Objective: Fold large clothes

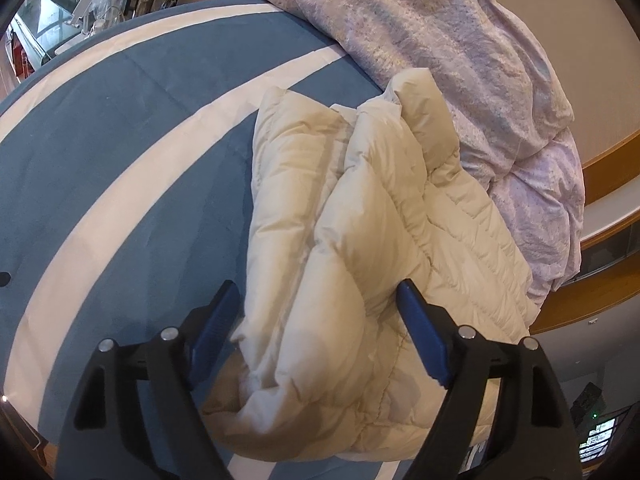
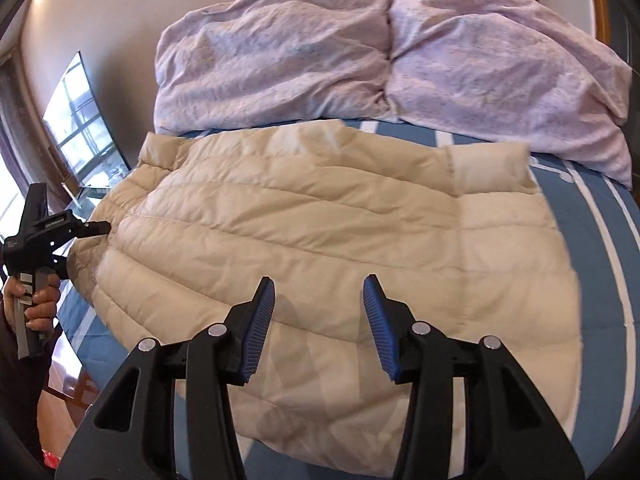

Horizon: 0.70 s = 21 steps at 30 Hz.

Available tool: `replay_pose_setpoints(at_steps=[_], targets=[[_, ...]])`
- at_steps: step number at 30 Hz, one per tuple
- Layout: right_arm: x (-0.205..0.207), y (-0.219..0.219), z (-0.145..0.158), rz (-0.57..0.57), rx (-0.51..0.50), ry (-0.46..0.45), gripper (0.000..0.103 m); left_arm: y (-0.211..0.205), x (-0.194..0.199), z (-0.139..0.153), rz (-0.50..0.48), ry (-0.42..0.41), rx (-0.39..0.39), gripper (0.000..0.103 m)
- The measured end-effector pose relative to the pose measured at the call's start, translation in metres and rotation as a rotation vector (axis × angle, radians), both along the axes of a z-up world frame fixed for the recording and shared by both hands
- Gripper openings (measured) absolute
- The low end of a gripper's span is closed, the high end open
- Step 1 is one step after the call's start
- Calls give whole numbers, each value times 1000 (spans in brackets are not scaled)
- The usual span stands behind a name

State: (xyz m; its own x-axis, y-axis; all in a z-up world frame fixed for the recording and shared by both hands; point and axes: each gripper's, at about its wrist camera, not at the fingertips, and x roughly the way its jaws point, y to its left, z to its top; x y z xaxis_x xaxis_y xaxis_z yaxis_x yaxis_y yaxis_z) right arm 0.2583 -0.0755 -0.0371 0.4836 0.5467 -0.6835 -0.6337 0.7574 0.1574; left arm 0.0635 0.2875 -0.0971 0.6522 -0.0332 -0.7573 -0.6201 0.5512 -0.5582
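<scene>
A cream quilted down jacket (image 2: 320, 220) lies on the blue and white striped bed sheet (image 2: 592, 216). In the left wrist view it (image 1: 360, 216) is bunched in folds. My left gripper (image 1: 318, 292) is open, with its blue pads on either side of a fold near the jacket's edge. The left gripper also shows in the right wrist view (image 2: 86, 230) at the jacket's left edge, held by a hand. My right gripper (image 2: 319, 286) is open and empty, a little above the middle of the jacket.
A crumpled lilac duvet (image 2: 360, 52) lies along the head of the bed behind the jacket; it also shows in the left wrist view (image 1: 460, 60). A glass-topped side table (image 1: 52, 12) with clutter stands beyond the bed. A wooden bed frame (image 1: 600, 288) runs along the right.
</scene>
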Motion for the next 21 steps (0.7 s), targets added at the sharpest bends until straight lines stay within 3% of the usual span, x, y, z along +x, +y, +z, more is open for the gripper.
replay_pose_setpoints(at_steps=[5,10,14,21], targets=[[-9,16,-4,25,-1,-5,48,0,2,0,4,-5,-7,81],[-9,35,-18,12,-75,-44,48,2,3,0,12,-13,-15,80],[-2,44,-38,-3,-119,-21,48,2,7,0,15,-20,-20,79],[-1,52,-53,-23,-154,-30,49,1,13,-2,7,-26,-29,61]])
